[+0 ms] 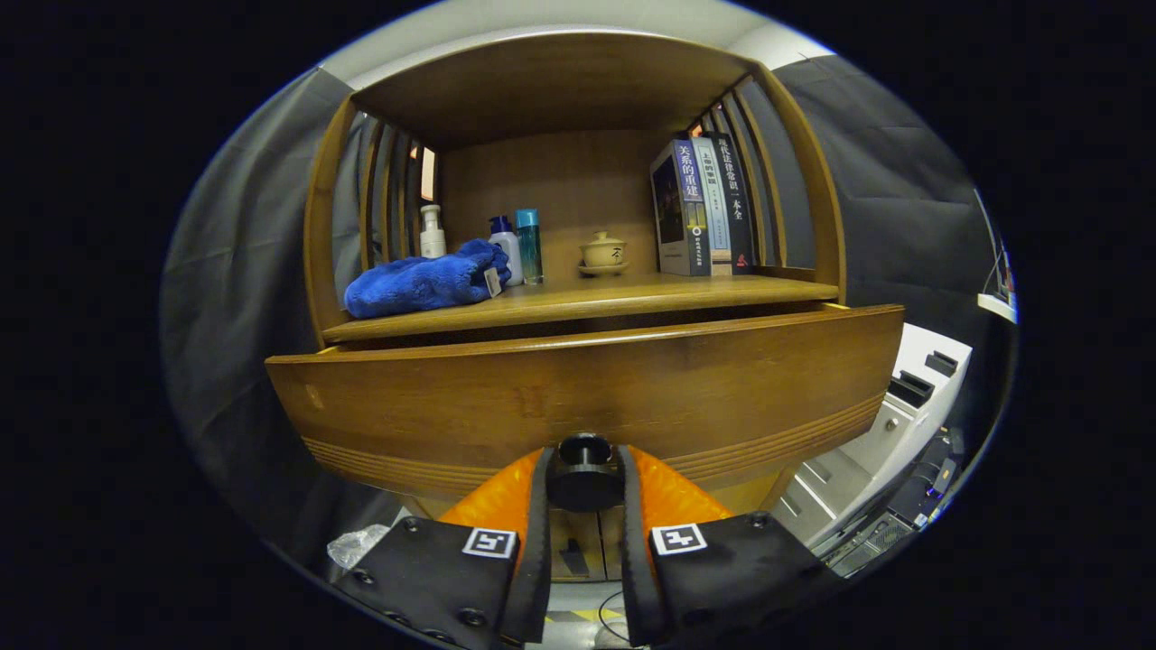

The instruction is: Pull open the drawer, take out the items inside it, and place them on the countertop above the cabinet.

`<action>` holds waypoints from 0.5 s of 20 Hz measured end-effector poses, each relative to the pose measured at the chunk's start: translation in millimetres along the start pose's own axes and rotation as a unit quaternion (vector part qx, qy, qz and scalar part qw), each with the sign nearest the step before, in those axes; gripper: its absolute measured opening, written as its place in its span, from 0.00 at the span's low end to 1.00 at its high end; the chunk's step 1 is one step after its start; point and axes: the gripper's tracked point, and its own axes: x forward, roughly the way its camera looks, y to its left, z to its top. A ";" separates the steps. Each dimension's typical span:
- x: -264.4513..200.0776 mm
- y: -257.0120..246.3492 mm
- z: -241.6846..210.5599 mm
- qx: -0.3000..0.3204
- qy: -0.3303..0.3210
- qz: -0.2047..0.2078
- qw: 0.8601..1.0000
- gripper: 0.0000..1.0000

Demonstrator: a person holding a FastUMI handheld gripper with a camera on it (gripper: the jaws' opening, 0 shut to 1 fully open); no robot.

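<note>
The wooden drawer front [587,397] stands pulled out a little from the cabinet, with a dark gap between it and the countertop [632,293] above. My gripper [584,478] is shut on the drawer's round black knob [584,469], one finger pressing each side. The drawer's inside is hidden behind its front panel. On the countertop lies a blue towel [420,282] at the left.
Behind the towel stand a white bottle [433,232], a white bottle with a blue cap [506,248] and a teal bottle [529,246]. A small lidded tea cup [602,253] sits mid-shelf, books [704,208] at the right. White equipment [894,424] stands right of the cabinet.
</note>
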 end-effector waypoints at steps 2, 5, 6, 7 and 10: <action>-13.6 0.2 -4.6 -0.001 0.002 -0.001 1.000 0.41; -29.4 -1.5 -11.3 0.001 0.000 -0.004 1.000 0.41; -34.7 -1.1 -16.0 0.001 0.006 -0.004 1.000 0.41; -39.6 -0.4 -15.7 0.003 0.003 -0.004 1.000 0.41; -49.6 -2.6 -20.7 0.003 0.004 -0.006 1.000 0.41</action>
